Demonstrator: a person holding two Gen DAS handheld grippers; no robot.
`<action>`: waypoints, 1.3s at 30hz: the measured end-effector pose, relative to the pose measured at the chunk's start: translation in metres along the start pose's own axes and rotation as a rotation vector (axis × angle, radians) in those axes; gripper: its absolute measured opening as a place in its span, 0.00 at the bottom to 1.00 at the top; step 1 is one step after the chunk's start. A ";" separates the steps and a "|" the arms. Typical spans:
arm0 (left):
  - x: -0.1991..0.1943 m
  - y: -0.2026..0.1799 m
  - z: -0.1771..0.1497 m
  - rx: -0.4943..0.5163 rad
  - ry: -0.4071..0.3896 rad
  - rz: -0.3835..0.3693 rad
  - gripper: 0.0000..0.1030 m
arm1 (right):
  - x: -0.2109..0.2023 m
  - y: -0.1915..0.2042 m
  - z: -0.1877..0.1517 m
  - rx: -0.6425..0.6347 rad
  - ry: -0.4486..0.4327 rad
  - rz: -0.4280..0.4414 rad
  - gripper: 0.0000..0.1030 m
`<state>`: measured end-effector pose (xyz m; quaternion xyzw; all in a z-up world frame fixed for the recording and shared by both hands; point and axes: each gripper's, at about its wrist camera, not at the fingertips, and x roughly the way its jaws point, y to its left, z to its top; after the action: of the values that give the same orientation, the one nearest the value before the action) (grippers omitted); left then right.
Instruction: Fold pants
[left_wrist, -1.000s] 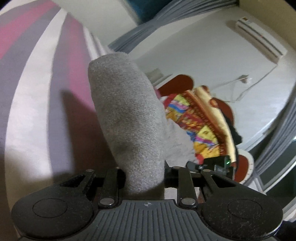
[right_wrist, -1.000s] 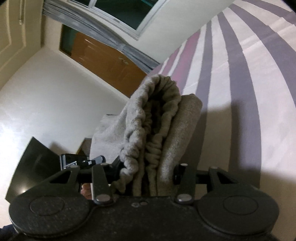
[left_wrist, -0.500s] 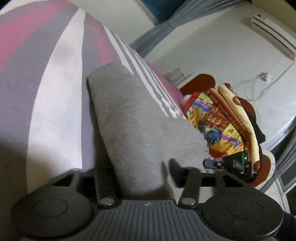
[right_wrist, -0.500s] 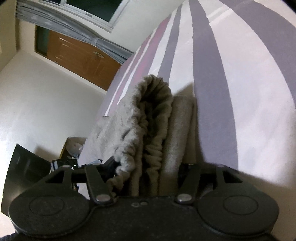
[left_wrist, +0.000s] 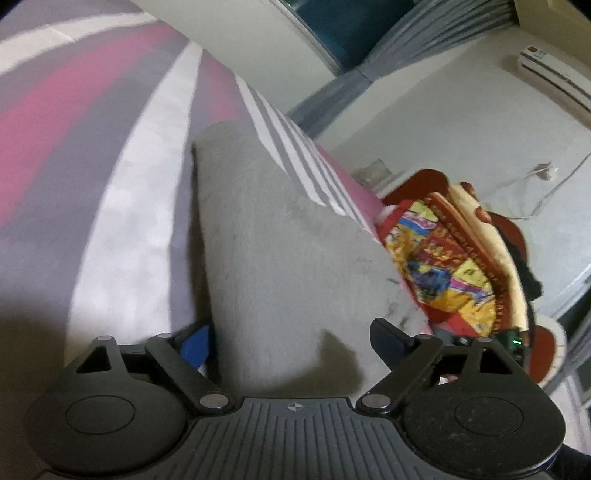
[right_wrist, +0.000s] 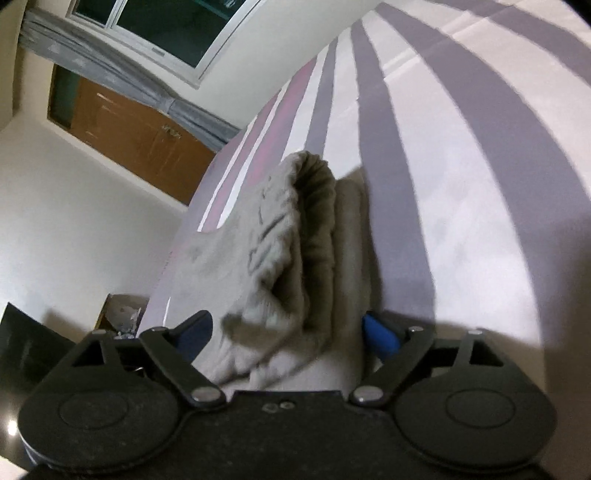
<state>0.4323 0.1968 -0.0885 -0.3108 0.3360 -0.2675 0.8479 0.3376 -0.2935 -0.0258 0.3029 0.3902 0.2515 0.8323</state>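
The striped bedspread, banded in grey, white and pink, fills the left and upper left of the left wrist view and sweeps across the right half of the right wrist view, and the grey pants lie on it as a folded bundle running up the middle of each frame. In the right wrist view the gathered waistband stands up as a thick roll at frame centre, with flatter layers stacked just to its right. A colourful patterned blanket is heaped at the right of the left wrist view, beyond the bed's edge. Low in each frame sit the tools: the left gripper has its jaws opening, cloth lying between them but the pads clear of it on the right side, and the right gripper is opening likewise, the bundle's near end lying loose between its blue pads. The fold looks close to finished, and the risk now is in the letting go. The springy waistband roll could uncurl and tip the top layers sideways. A pad that drags on the fleece as the tools back out could pull the near edge open, and the bundle lies near the bed's edge, so a tug toward the blanket side might slide it off.
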 end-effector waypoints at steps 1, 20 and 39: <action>-0.007 -0.004 -0.007 0.001 -0.011 0.020 0.86 | -0.009 0.008 -0.004 -0.025 -0.006 -0.031 0.89; -0.158 -0.175 -0.119 0.241 -0.236 0.325 0.96 | -0.130 0.130 -0.135 -0.312 -0.178 -0.285 0.92; -0.271 -0.304 -0.200 0.410 -0.315 0.380 1.00 | -0.228 0.226 -0.227 -0.473 -0.296 -0.374 0.92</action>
<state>0.0398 0.1050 0.1191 -0.1029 0.1919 -0.1152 0.9692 -0.0156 -0.2170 0.1300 0.0575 0.2446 0.1312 0.9590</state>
